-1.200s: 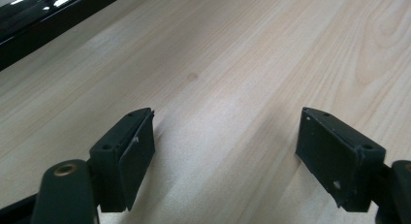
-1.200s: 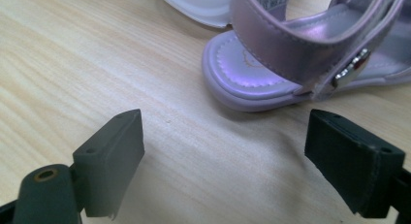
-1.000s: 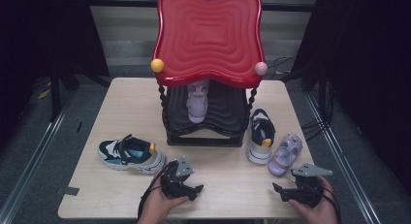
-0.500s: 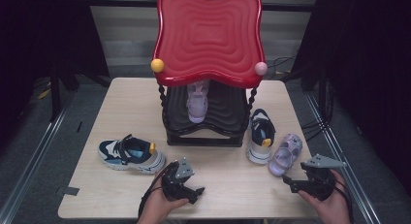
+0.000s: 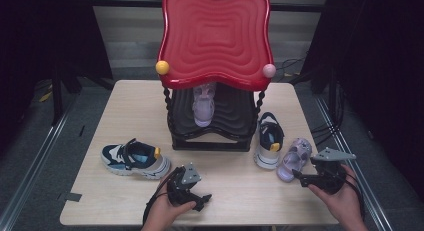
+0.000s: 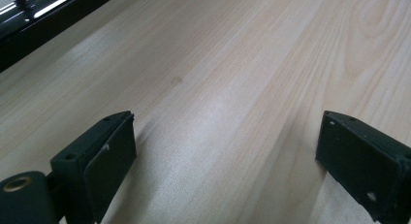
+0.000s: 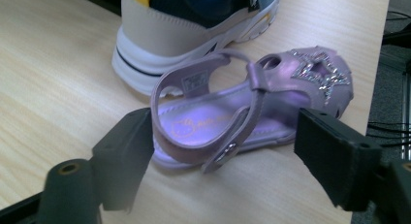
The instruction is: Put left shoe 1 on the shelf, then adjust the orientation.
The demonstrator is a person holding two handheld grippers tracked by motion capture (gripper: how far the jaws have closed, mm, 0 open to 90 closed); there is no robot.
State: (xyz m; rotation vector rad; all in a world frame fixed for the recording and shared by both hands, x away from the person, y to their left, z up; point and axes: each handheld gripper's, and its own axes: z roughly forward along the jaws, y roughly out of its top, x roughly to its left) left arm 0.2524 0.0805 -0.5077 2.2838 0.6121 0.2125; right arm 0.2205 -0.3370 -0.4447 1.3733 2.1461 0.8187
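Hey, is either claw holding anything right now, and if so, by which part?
Nothing is held. The right claw stands open in front of the purple sandal, its jaws clear of it. The left claw is open over the bare table.

The high cam sits above the near side, looking forward and down on the whole table point(image 5: 125, 101). Left gripper cam hugs bare tabletop, super close. Right gripper cam is close too, aimed at the sandal point(image 7: 252, 112) and sneaker point(image 7: 194, 25), which the high view has at right.
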